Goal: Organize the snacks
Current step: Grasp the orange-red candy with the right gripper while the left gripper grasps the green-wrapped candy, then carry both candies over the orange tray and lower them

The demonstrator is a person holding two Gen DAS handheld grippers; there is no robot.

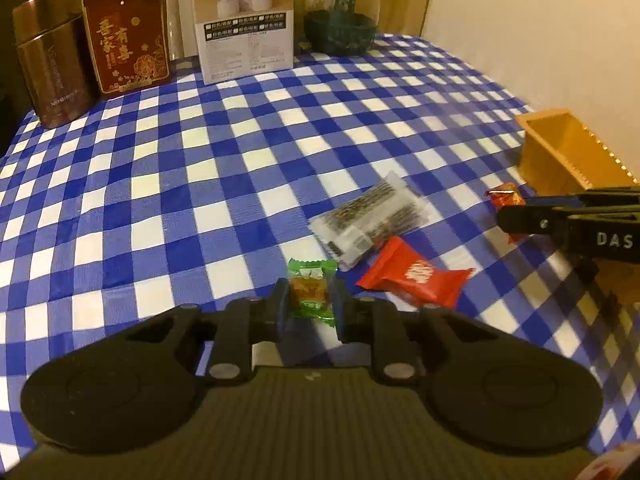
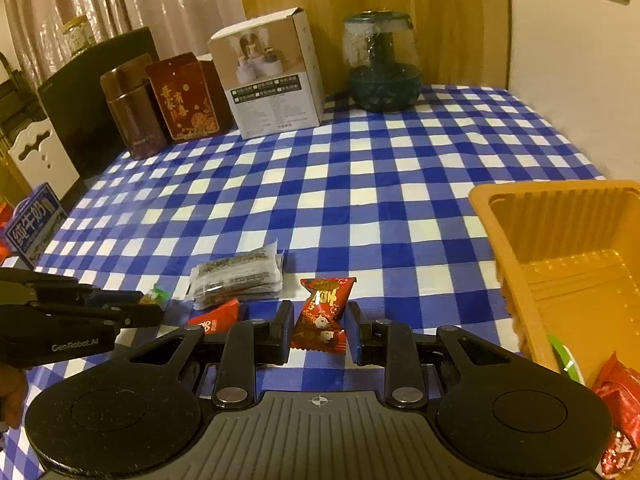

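The table (image 2: 360, 184), spread with a blue-and-white checked cloth, carries everything here. Along its far edge stand a white carton (image 2: 276, 76), a dark green glass jar (image 2: 382, 64) toward the far right corner, a red tin with gold lettering (image 2: 186, 96) and a brown canister (image 2: 130, 108) toward the far left corner. At the right edge sits an orange plastic tray (image 2: 560, 240), open at the top; red-wrapped snacks (image 2: 618, 392) lie in its near end. Near the middle of the table's near edge lies a clear packet of dark snack sticks (image 1: 370, 214), and just beside it, on its near side, a red snack bar (image 1: 416, 276) lies flat on the cloth. The left gripper (image 1: 310, 300) has its jaws drawn narrow onto a green-wrapped candy (image 1: 310, 292), one pad pressed to each side of the wrapper; this candy sits near the near edge, just left of the red bar, and whether it rests on the cloth or hangs above it cannot be told. The right gripper (image 2: 318, 328) has its jaws narrow around a red-wrapped candy (image 2: 322, 316), held upright with its twisted top fanning above the pads, between the clear packet and the orange tray. In the left wrist view that same candy shows as a small red shape at the tip of the right gripper, just before the tray's near corner.
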